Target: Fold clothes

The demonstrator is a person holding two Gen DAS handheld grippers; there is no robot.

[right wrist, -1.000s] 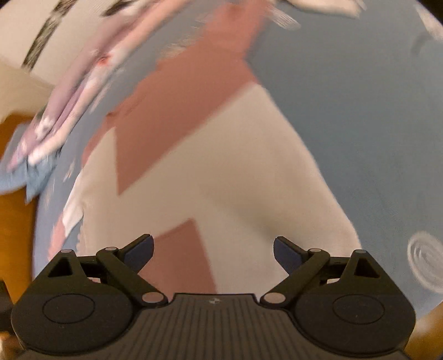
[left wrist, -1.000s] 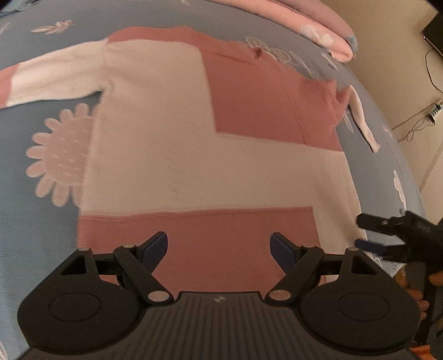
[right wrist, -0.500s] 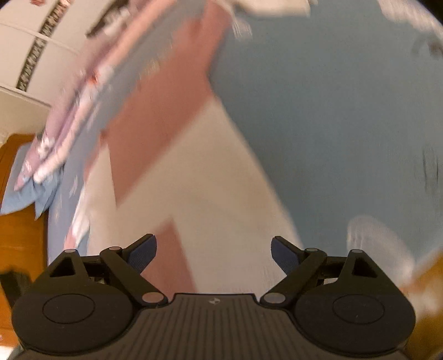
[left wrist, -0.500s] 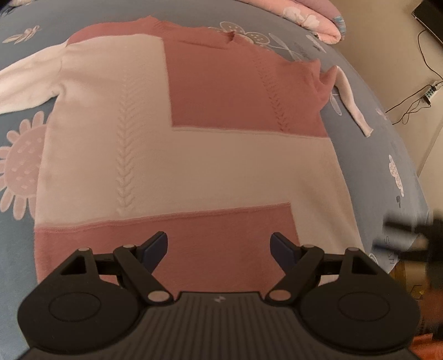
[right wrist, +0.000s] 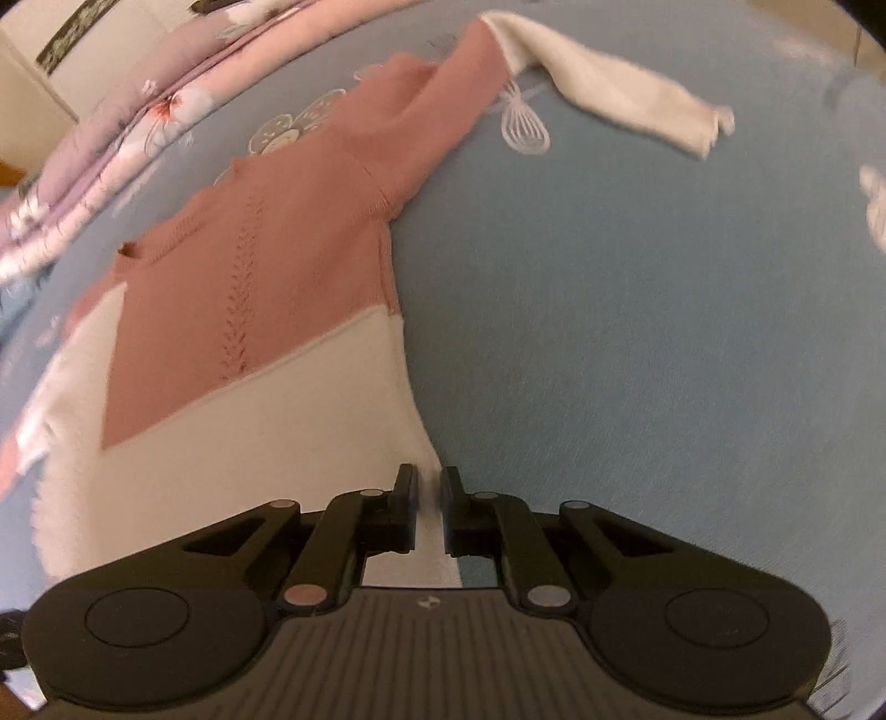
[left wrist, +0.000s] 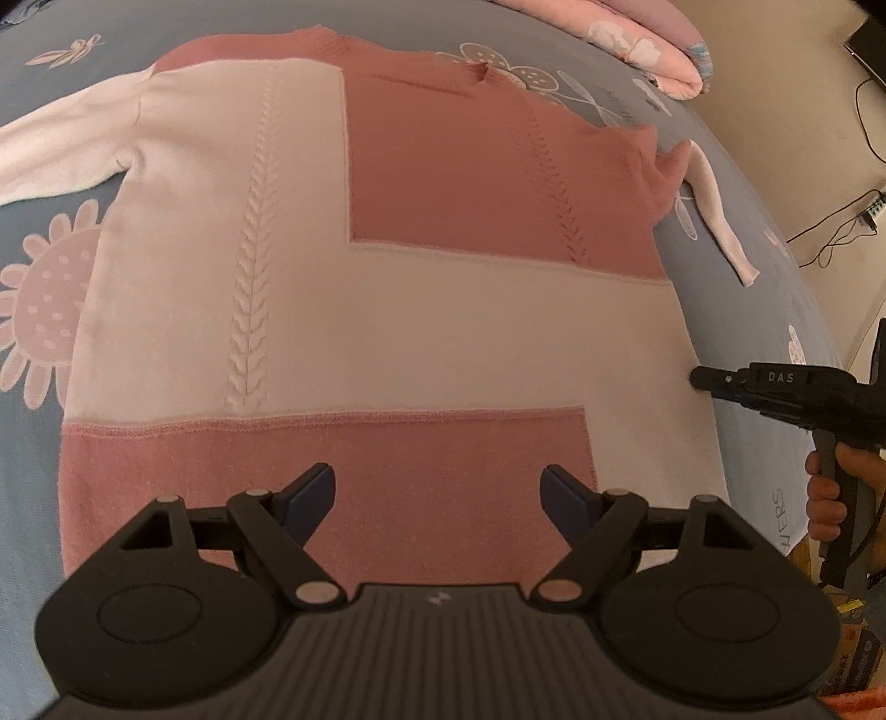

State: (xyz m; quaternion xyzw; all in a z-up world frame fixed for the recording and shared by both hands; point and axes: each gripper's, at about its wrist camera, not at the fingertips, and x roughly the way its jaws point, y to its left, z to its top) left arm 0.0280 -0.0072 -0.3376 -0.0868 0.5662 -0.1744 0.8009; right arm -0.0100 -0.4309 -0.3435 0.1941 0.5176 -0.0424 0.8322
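Observation:
A pink and cream knitted sweater [left wrist: 387,310] lies flat on the blue bed sheet [left wrist: 33,443], sleeves spread out. My left gripper [left wrist: 440,493] hangs open above the pink hem band, nothing between its fingers. In the left wrist view my right gripper [left wrist: 699,379] comes in from the right and meets the sweater's cream side edge. In the right wrist view the right gripper [right wrist: 429,487] has its jaws closing to a narrow slit, with the cream edge of the sweater [right wrist: 249,288] between them. The right sleeve [right wrist: 626,94] lies bent on the sheet beyond.
A folded pink floral quilt [left wrist: 637,39] lies at the head of the bed. The bed's edge curves down on the right to a floor with cables and a power strip [left wrist: 869,207]. A hand [left wrist: 830,498] holds the right gripper's handle.
The right gripper's jaws went from wide open to nearly together, and it swung over to the sweater's right side edge. The left gripper drifted slightly and stayed open.

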